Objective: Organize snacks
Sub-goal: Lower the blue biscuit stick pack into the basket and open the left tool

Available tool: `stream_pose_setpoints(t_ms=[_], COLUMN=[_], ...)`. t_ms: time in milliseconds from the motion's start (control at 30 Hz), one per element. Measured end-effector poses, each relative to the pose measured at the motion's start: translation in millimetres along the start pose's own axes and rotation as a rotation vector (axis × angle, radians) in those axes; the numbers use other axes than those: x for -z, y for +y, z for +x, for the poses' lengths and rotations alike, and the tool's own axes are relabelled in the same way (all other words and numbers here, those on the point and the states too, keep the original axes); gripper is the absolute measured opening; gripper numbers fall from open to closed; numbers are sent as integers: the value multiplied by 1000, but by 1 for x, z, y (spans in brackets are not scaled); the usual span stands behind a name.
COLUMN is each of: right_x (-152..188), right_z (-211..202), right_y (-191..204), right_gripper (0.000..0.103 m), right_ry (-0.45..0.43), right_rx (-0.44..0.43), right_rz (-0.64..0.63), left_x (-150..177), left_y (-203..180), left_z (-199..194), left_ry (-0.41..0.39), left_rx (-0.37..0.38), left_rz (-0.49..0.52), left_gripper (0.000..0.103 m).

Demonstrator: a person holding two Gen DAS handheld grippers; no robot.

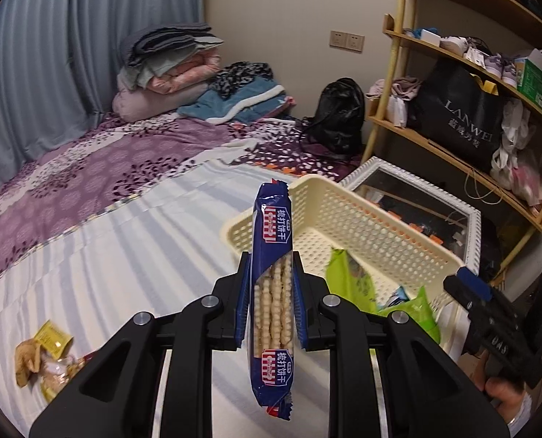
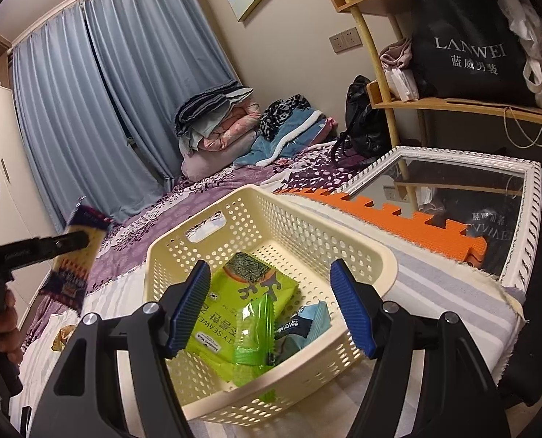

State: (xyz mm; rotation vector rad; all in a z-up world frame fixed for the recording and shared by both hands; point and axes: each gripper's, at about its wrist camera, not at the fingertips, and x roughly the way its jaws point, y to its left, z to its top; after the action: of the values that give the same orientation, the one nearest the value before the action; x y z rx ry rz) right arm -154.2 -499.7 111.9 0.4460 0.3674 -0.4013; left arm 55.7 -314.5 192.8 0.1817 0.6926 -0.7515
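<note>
Crackers (image 1: 273, 292) are being clamped tight by left gripper (image 1: 271, 273); right gripper (image 2: 271, 306) is being held open, empty, over basket (image 2: 344, 241).

I see a bed (image 1: 107, 241) under a grey-and-white striped cloth near me and a purple patterned cover farther off. A cream perforated basket (image 2: 362, 252) sits on the striped cloth toward the right. Near left, loose yellow and tan snack packets (image 1: 45, 357) lie on the same cloth. At the far end, folded bedding (image 1: 169, 69) is stacked by the curtain, a blue garment (image 1: 234, 102) lies beside it, and a black bag (image 1: 338, 115) sits further right.
</note>
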Motion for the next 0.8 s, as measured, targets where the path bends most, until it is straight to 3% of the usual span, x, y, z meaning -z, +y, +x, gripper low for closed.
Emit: stream_pose_setpoints(t_ms=[300, 367, 400, 433, 667, 800], right_x=[1, 1, 1, 1, 0, -2], right_z=[-3, -2, -2, -2, -4, -7], right_y=[-5, -5, -5, -4, 3, 10], right_gripper=[69, 69, 69, 69, 69, 69], right_ry=[0, 2, 2, 1, -5, -10], right_rx=[6, 6, 6, 6, -5, -13], right_rz=[9, 9, 9, 8, 4, -6], left_x=[-20, -22, -22, -21, -16, -10], left_y=[-33, -35, -34, -32, -21, -13], left_z=[41, 45, 45, 41, 33, 27], left_ry=[21, 19, 8, -19, -20, -17], left_rx=[68, 77, 64, 51, 24, 0], left_rz=[20, 18, 10, 3, 7, -8], left_gripper=[23, 49, 78, 84, 84, 97])
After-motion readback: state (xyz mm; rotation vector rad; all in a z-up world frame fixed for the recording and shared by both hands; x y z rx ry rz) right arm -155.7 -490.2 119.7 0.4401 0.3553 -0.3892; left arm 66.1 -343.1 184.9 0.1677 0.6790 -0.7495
